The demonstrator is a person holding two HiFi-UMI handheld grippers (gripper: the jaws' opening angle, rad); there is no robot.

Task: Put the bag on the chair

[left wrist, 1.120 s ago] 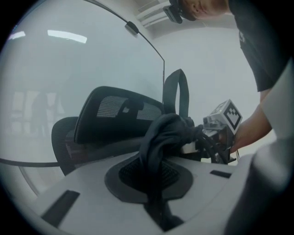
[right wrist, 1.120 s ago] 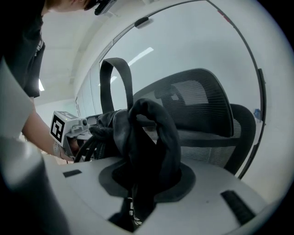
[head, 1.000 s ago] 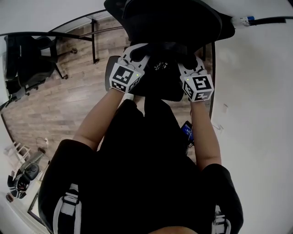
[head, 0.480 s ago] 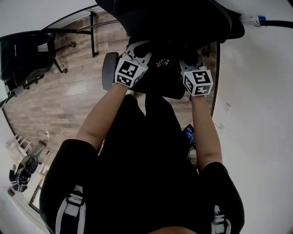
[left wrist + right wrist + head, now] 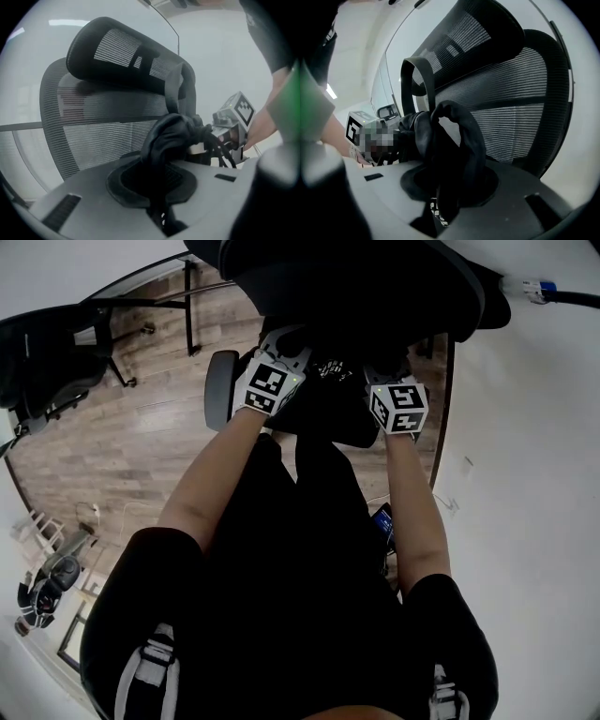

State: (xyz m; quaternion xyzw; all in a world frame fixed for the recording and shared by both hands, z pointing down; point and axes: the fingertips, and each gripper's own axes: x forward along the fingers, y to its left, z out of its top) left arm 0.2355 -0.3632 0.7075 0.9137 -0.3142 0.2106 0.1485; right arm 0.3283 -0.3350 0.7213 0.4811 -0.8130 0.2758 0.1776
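Tightly, bag [image 5: 172,137] in left fingers [image 5: 79,192], right fingers [image 5: 529,199]

The head view looks steeply down over the person's own torso and forearms, with the chair [image 5: 356,287] at the frame's top edge. The left gripper [image 5: 157,187] view sits low and very close in front of the chair, facing up at its mesh back. The right gripper [image 5: 445,187] view does the same from beside it. Both share that back, the headrest [image 5: 117,51] and the bunched bag [image 5: 173,136], and each catches the other gripper.
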